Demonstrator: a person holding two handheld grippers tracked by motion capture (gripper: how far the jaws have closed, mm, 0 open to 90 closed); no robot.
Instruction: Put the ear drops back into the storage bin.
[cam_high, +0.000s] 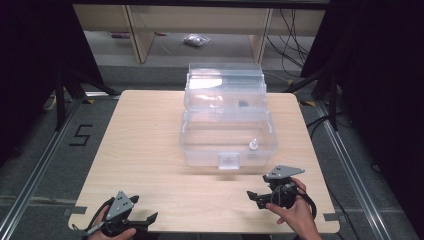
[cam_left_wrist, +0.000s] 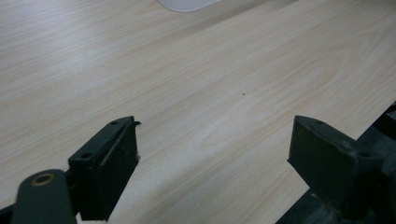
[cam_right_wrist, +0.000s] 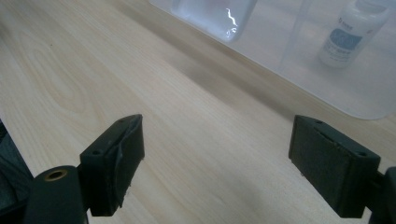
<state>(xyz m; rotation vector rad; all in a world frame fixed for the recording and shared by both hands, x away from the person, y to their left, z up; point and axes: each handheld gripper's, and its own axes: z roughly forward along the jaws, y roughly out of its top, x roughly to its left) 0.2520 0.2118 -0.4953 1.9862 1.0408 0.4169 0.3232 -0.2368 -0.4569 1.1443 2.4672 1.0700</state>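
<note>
While both grippers rest low at the near edge of the wooden table (cam_high: 150, 150), the clear plastic box (cam_high: 227, 135) stands open in the middle, farther off. Inside it, near its front right corner, a small white bottle (cam_high: 253, 145) stands upright. The right gripper (cam_high: 257, 197), held in a hand (cam_high: 295, 212), lies just near of the box's right front, well apart from the bottle; its jaws stand spread wide with nothing between them, and the bottle (cam_right_wrist: 352, 32) shows beyond them through the box wall. The left gripper (cam_high: 147, 220) sits at the near left corner, jaws likewise spread and empty over bare wood.
</note>
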